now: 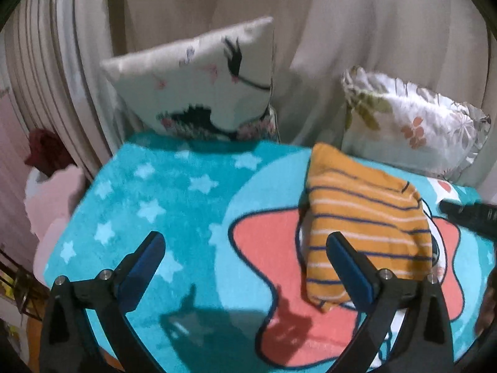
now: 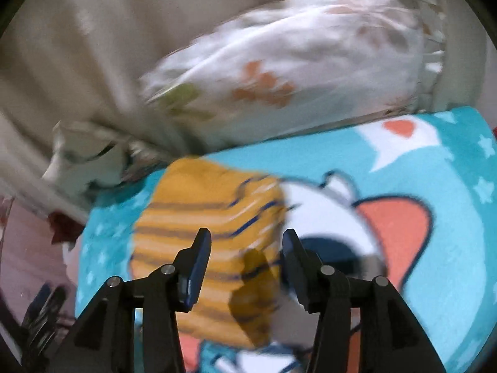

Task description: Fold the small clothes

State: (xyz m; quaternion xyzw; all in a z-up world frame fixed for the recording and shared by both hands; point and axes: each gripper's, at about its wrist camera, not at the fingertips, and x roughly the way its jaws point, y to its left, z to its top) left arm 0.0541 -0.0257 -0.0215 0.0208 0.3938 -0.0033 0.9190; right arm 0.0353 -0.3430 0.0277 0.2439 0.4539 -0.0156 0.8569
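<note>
both grippers, left gripper [image 1: 245, 267] and right gripper [image 2: 247, 264], hung with fingers spread, empty, over the folded striped garment [image 1: 366, 227]; best to press the bundle flat and square its edges.

No words, numbers or brand marks can be read anywhere; the blanket [image 1: 174, 192] carries only stars, a heart and cartoon shapes.

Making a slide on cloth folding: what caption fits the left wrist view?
Open left gripper above a folded orange striped garment on a teal star blanket.
</note>
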